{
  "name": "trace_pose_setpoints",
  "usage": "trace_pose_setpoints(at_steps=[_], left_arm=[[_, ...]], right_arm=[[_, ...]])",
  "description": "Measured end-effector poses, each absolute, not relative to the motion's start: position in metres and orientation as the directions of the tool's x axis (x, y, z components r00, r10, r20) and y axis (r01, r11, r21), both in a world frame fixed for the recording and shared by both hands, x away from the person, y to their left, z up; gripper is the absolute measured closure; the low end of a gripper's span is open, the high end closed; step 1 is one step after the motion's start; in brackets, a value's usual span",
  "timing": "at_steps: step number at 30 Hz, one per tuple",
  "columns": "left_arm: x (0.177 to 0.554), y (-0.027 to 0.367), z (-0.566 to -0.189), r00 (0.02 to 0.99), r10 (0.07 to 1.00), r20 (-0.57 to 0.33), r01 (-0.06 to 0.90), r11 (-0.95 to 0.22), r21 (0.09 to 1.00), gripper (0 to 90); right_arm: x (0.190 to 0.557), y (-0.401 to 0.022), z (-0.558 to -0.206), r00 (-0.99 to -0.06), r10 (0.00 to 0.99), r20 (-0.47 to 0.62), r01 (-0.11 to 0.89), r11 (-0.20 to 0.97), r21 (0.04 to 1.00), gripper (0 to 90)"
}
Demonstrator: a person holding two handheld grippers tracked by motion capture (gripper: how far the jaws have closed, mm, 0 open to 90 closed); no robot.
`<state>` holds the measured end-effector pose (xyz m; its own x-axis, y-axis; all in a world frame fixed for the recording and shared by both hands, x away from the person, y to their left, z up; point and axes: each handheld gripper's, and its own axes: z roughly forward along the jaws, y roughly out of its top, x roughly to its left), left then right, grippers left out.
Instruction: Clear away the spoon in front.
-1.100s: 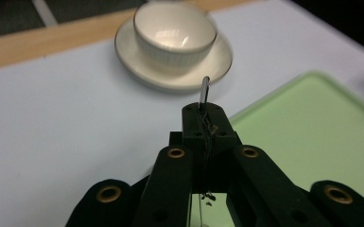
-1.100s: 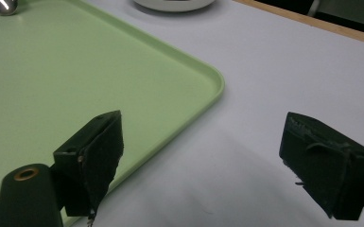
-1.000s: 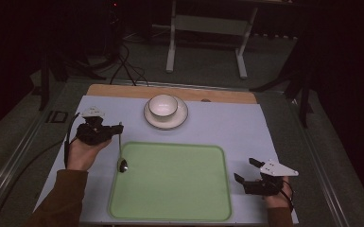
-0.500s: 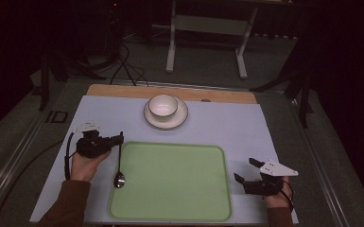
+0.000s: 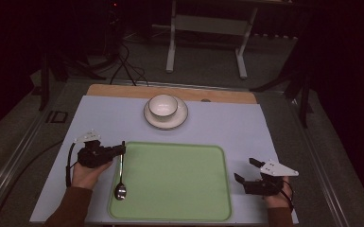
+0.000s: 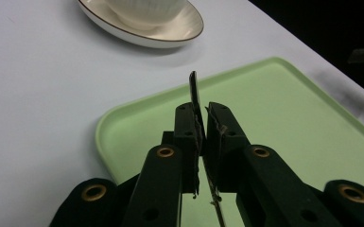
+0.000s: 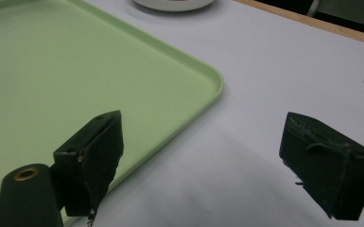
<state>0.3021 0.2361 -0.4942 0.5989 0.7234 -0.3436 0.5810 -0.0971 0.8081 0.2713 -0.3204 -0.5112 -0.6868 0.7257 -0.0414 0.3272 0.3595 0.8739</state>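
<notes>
The green tray (image 5: 170, 182) lies on the pale table (image 5: 227, 127), and everything else sits around it. At the tray's left edge the left gripper (image 5: 122, 149) has its jaws around the handle tip of a spoon (image 5: 120, 177). The jaws have just been opening a little; in the left gripper view the handle (image 6: 195, 97) leans on one pad with a thin gap at the other, so the grip looks loosened. The spoon lies along the tray's left rim, bowl toward the person, resting inside the tray. Beyond the tray's far edge a white cup (image 5: 163, 106) stands on a saucer (image 5: 166, 119). The right gripper (image 5: 245, 171) rests on the table just off the tray's right edge, jaws wide apart with nothing between them.
</notes>
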Motion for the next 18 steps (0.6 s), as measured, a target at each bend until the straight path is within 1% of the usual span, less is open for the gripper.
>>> trace_pose_setpoints(at_steps=[9, 18], left_arm=[[0.298, 0.233, -0.503, 0.612, 0.707, -0.354, 0.591, -0.113, 0.798, 80.8], [0.306, 0.226, -0.523, 0.613, 0.7, -0.367, 0.635, -0.16, 0.755, 78.8]], right_arm=[[0.272, -0.32, -0.512, -0.688, 0.724, -0.044, 0.327, 0.364, 0.872, 14.1], [0.272, -0.319, -0.512, -0.69, 0.722, -0.046, 0.327, 0.368, 0.871, 14.1]])
